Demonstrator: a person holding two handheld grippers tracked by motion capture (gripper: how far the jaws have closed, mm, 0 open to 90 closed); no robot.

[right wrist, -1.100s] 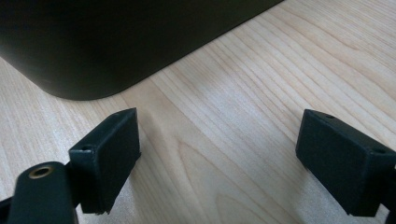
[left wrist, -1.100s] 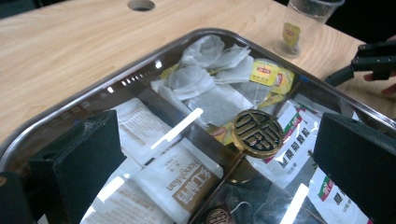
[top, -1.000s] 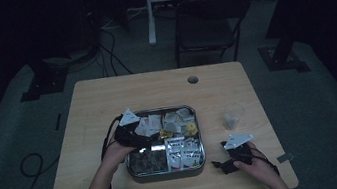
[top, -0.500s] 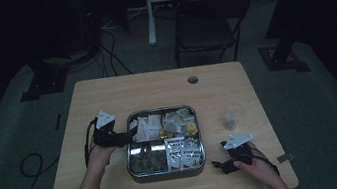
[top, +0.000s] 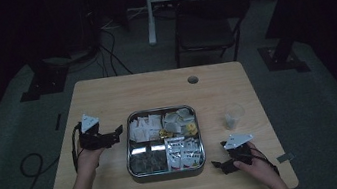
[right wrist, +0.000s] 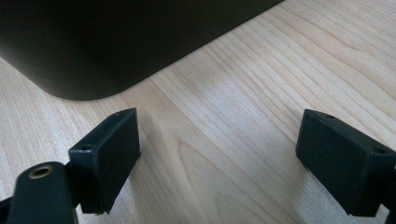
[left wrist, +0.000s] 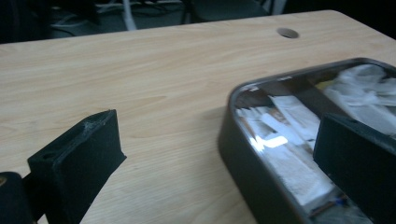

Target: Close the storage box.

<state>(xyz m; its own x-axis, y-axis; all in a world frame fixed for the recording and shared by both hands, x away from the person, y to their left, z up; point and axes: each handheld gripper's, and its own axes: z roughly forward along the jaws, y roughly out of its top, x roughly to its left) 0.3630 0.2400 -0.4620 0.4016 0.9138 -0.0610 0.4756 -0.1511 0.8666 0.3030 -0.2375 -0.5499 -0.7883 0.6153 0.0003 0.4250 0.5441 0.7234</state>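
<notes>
A metal tray (top: 129, 151) with rounded corners sits at the table's middle, divided into compartments. White packets (top: 143, 127) fill its back left, pale sachets (top: 179, 119) the back right, dark packets (top: 146, 161) the front left and printed packets (top: 184, 152) the front right. My left gripper (top: 116, 135) hovers just left of the tray, open and empty. In the left gripper view the tray's rim (left wrist: 243, 140) lies between the spread jaws of that gripper (left wrist: 219, 130). My right gripper (top: 219, 154) rests by the tray's front right corner, open, with bare wood between the jaws (right wrist: 219, 126) and the tray's dark wall (right wrist: 116, 42) ahead.
A small clear plastic cup (top: 234, 115) stands on the table right of the tray. A cable hole (top: 192, 79) is near the far edge. A dark chair (top: 206, 23) stands beyond the table.
My left gripper has drawn back leftward from over the tray's back left corner to the table beside it. The right gripper has stayed put.
</notes>
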